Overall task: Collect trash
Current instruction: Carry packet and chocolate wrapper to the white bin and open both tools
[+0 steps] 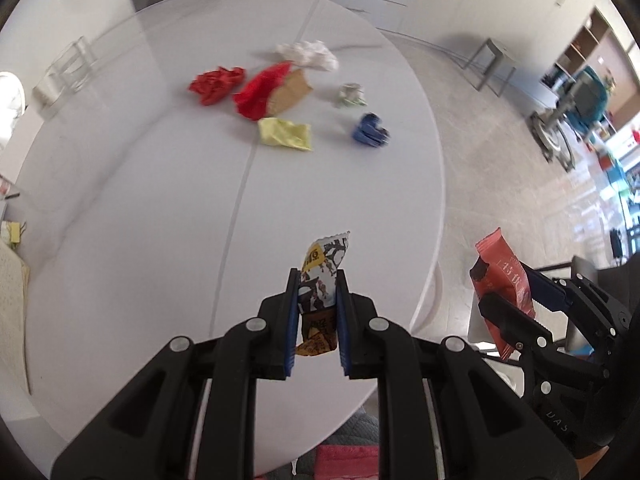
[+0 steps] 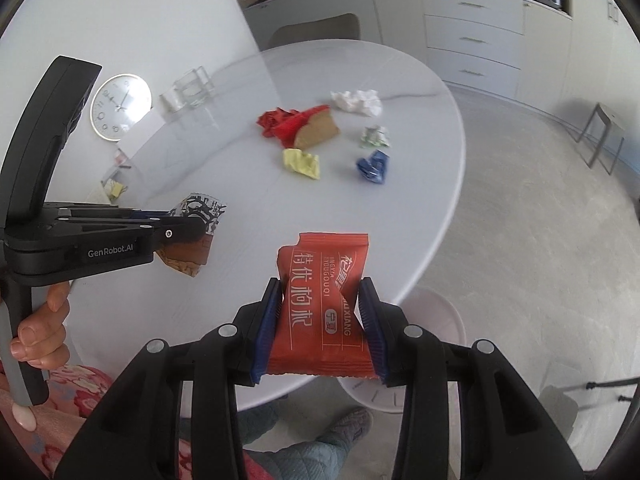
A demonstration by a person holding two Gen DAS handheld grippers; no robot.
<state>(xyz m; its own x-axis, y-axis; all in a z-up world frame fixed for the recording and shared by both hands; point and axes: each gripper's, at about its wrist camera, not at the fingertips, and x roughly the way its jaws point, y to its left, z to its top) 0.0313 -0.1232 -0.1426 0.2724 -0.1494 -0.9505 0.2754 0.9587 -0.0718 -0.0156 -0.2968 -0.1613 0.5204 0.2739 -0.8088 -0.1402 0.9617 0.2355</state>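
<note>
My left gripper (image 1: 318,280) is shut on a black, white and yellow snack wrapper (image 1: 324,268), held above the near part of the white round table (image 1: 120,240). Over the table's near edge, my right gripper (image 2: 322,292) is shut on a red snack packet (image 2: 324,300). In the right wrist view the left gripper (image 2: 192,226) shows at the left with its wrapper (image 2: 196,236); in the left wrist view the right gripper (image 1: 516,288) shows at the right with the red packet (image 1: 504,280). Further out on the table lie crumpled red (image 1: 216,84), white (image 1: 310,54), yellow (image 1: 285,133), blue (image 1: 370,130) and pale green (image 1: 350,95) trash.
A red and tan wrapper (image 1: 272,94) lies beside the red paper. A clear glass holder (image 2: 192,90) stands at the table's far left and a wall clock (image 2: 120,106) leans beyond it. A white bin (image 2: 424,332) stands on the floor under the table edge. A person's hand (image 2: 40,332) holds the left handle.
</note>
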